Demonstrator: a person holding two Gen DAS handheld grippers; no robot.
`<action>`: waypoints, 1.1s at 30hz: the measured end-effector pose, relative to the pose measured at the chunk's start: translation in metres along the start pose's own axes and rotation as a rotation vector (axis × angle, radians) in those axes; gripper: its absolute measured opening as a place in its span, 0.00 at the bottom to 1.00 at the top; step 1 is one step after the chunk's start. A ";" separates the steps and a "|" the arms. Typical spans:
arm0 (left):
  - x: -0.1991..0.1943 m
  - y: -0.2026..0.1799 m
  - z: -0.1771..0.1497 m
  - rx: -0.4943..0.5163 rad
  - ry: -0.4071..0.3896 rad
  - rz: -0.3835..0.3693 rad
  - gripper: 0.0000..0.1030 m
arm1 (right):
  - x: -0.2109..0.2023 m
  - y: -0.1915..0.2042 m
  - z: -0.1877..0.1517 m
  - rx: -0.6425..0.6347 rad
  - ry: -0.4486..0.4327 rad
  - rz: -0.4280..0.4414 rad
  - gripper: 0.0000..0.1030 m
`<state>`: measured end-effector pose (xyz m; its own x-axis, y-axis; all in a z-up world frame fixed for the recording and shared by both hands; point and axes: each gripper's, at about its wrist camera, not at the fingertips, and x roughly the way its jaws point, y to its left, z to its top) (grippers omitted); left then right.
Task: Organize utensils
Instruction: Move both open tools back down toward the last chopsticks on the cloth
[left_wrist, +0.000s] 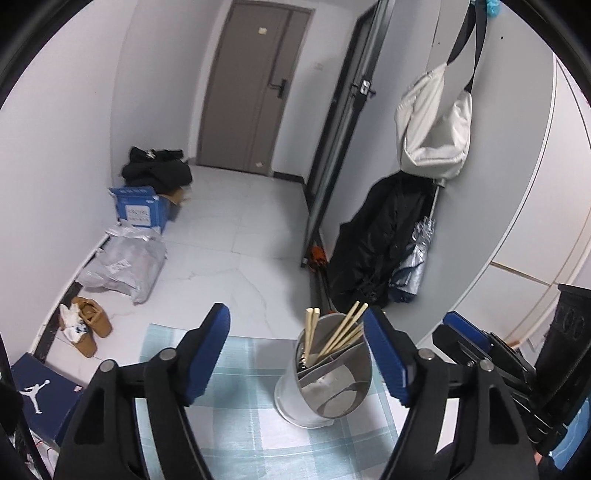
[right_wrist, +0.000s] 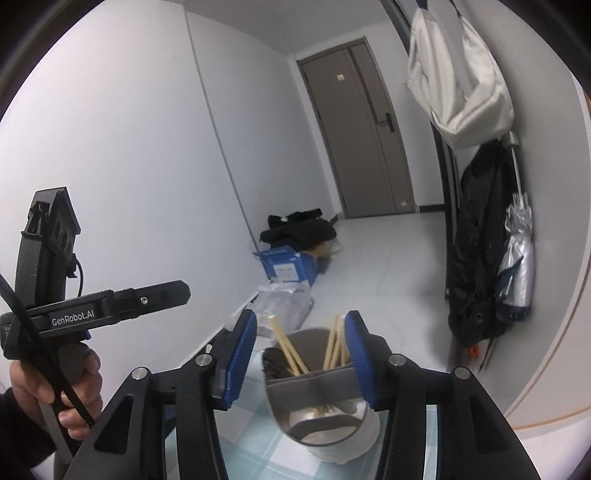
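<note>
The left gripper (left_wrist: 297, 354) had its blue pads spread wide, with nothing between them. The right gripper (right_wrist: 301, 360) was spread too, not squeezing anything. The metal cup (left_wrist: 325, 373) stood upright on the checked cloth (left_wrist: 236, 424), just in front of both grippers. Wooden chopsticks (left_wrist: 343, 332) leaned inside it, in different slots. A hand (right_wrist: 55, 387) held the left gripper's handle

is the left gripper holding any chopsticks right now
No: the left gripper is open with nothing between its blue pads, and the chopsticks stand in the utensil holder on the checked cloth.
</note>
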<state>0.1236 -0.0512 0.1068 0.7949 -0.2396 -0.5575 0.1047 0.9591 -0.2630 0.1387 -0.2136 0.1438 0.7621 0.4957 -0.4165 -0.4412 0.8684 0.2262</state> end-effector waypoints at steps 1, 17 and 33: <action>-0.005 0.001 0.000 -0.008 -0.010 0.005 0.72 | -0.003 0.004 0.000 -0.006 -0.005 0.000 0.52; -0.060 0.016 -0.019 -0.033 -0.170 0.111 0.98 | -0.039 0.054 -0.015 -0.069 -0.070 0.009 0.72; -0.078 0.046 -0.070 -0.071 -0.199 0.208 0.99 | -0.044 0.083 -0.060 -0.091 -0.052 0.005 0.86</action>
<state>0.0242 0.0013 0.0829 0.8974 0.0026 -0.4413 -0.1096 0.9699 -0.2173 0.0402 -0.1644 0.1279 0.7824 0.5021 -0.3683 -0.4848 0.8624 0.1459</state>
